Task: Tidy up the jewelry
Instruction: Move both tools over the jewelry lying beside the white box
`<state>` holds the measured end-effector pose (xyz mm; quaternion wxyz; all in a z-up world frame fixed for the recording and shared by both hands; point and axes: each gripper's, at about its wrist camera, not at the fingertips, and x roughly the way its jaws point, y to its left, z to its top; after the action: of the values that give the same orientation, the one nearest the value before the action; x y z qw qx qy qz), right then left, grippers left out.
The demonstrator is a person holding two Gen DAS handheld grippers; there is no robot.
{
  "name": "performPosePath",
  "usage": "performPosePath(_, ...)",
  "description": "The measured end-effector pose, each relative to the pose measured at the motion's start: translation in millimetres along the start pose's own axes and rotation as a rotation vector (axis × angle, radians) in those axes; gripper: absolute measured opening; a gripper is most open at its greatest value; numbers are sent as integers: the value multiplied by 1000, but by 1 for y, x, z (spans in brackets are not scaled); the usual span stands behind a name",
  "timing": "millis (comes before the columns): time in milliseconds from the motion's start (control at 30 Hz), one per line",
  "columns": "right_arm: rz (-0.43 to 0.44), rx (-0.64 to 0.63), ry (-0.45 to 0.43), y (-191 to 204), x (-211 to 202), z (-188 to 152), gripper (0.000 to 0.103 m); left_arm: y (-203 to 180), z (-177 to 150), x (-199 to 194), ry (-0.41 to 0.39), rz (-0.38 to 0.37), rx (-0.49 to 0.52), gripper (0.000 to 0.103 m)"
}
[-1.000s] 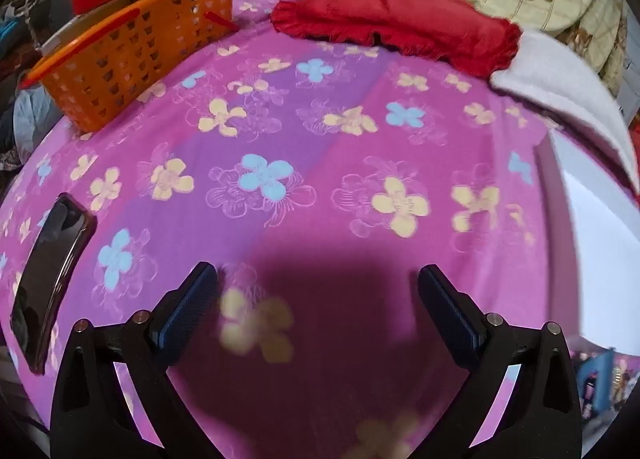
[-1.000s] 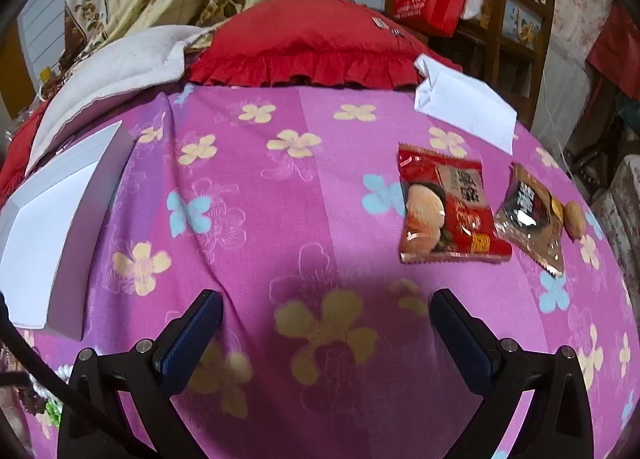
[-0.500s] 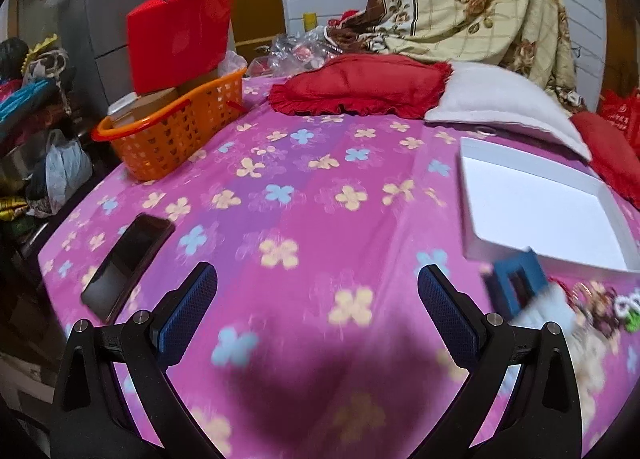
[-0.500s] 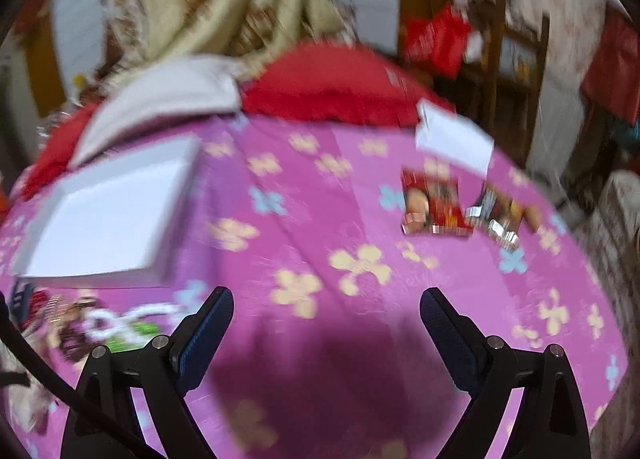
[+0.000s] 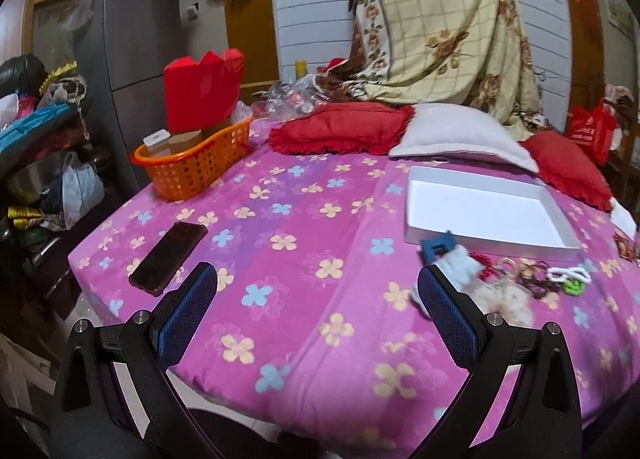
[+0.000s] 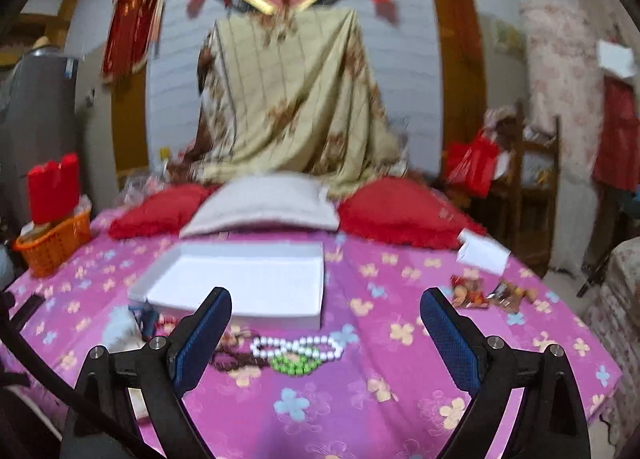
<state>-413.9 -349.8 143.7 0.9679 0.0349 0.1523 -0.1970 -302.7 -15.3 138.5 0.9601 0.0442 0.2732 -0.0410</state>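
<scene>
**Both claws raised off the bedspread; jewelry and box now in view, nothing yet sorted**

Change noted: a second ago both wrist cameras looked almost straight down at the pink flowered bedspread (image 5: 304,219) at close range. Both have since lifted and tilted up, so the whole bed and the room behind it show. The work area, previously cut off, is now readable.

Left claw (image 5: 316,299): jaws spread wide, nothing between them. It hangs above the near edge of the bed, clear of every item. Right claw (image 6: 324,321): likewise spread wide and empty, held above the near part of the bed.

Task items: the jewelry pile (image 6: 280,351) lies loose on the bedspread just in front of the white box (image 6: 248,283). It includes a white bead strand (image 6: 296,345), a green beaded piece (image 6: 294,365) and dark beads to their left. In the left view the same pile (image 5: 520,279) sits to the right of the left claw, with a blue clip (image 5: 438,247) and a fluffy pale item (image 5: 504,299) mixed in. The box is open and appears bare inside.

Other items: a phone (image 5: 168,253), an orange basket (image 5: 192,161) and snack packets (image 6: 488,293) lie well apart from the pile.

Assessment: sorting has not started. The lift reads as a survey before approach. The right claw is the better aligned with the bead strands, which lie between its fingers in its view. Motion blur limits finer detail of the pile.
</scene>
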Motion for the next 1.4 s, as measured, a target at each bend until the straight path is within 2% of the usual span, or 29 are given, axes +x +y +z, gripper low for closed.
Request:
performPosePath(33, 19, 5, -13, 4, -2, -3, 103, -1, -1, -6, -5, -6, 5, 101)
performPosePath(133, 63, -69, 150, 24, 17, -18, 102, -6, -1, -21, -24, -12, 18, 101)
performPosePath(167, 80, -64, 161, 24, 18, -24, 101, -9, -2, -26, -24, -14, 27, 101)
performPosePath(267, 119, -43, 170, 25, 12, -36, 100, -18, -4, -35, -21, -22, 50, 101)
performPosePath(333, 111, -55, 168, 23, 9, -45, 100, -23, -6, -39, -17, -21, 60, 101)
performPosePath(467, 24, -109, 145, 23, 7, -63, 100, -34, -13, -43, 8, -36, 77, 101)
performPosePath(633, -24, -107, 198, 14, 22, -82, 100, -52, -22, -43, 42, -38, 124, 101)
performPosePath(767, -8, -68, 214, 10, 26, -83, 100, -61, -27, -44, 55, -38, 153, 101)
performPosePath(900, -5, -82, 214, 16, 26, -84, 100, -65, -30, -42, 70, -40, 174, 101)
performPosePath(1400, 12, -124, 244, 33, 30, -91, 100, -60, -41, -22, 156, -74, 155, 101)
